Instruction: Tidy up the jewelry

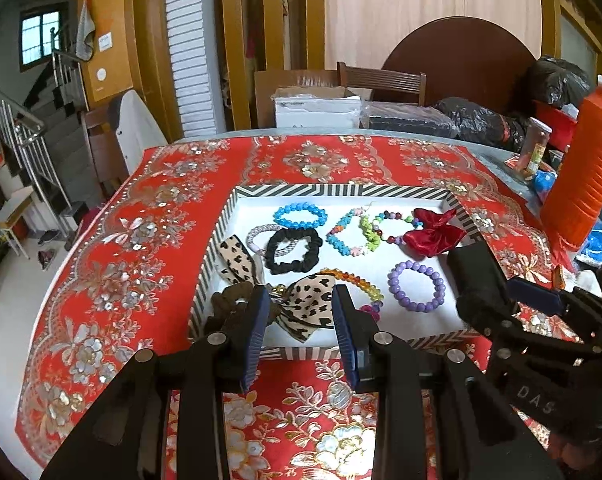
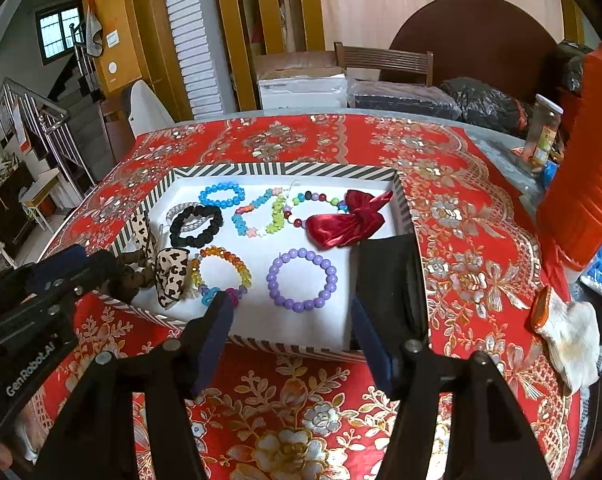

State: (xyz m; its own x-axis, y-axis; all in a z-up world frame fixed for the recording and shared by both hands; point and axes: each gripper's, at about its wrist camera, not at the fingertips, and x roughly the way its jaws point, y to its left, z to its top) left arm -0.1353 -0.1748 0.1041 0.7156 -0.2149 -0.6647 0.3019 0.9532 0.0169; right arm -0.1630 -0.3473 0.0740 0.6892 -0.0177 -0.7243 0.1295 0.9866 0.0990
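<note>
A striped-rim white tray (image 1: 333, 192) (image 2: 277, 170) sits on the red floral cloth. It holds a blue bracelet (image 1: 299, 216), a black scrunchie (image 1: 293, 254), a multicolour star bracelet (image 1: 353, 232), a red velvet bow (image 1: 435, 234), a purple bead bracelet (image 1: 417, 286) (image 2: 302, 280), an amber bead bracelet (image 2: 225, 268) and a leopard bow (image 1: 311, 308). A black pouch (image 2: 393, 276) lies at the tray's right corner. My left gripper (image 1: 301, 320) is open and empty over the tray's near edge, around the leopard bow. My right gripper (image 2: 291, 320) is open and empty before the purple bracelet.
A red-orange ribbed container (image 1: 589, 168) stands at the right with a glass jar (image 2: 543, 134) behind it. A white glove (image 2: 569, 340) lies on the cloth at the right. Boxes, black bags and a chair stand beyond the table's far edge. Stairs are at the left.
</note>
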